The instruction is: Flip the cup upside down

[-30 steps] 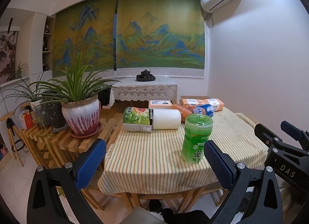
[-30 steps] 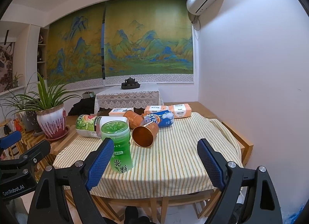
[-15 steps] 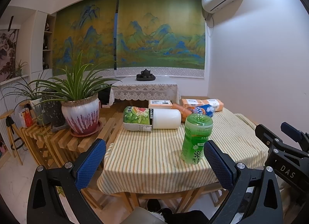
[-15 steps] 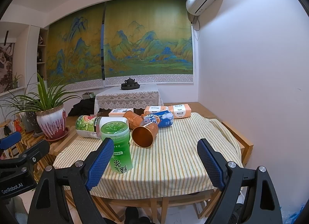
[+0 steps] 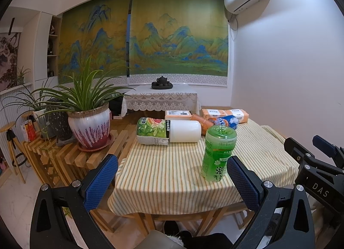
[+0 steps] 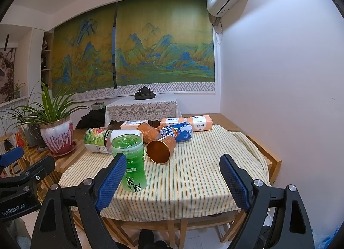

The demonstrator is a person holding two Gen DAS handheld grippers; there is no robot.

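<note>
Almost nothing has changed in the last second: my left gripper [image 5: 172,181] and my right gripper [image 6: 173,181] both hover before the surface [image 6: 193,176], jaws apart and empty. The copper cup [image 6: 160,150] lies on its side beside the green bottle [image 6: 130,162], untouched. I judge the approach has not begun.

Left gripper [image 5: 172,181] gapes wide before the upright green bottle [image 5: 218,153].
</note>
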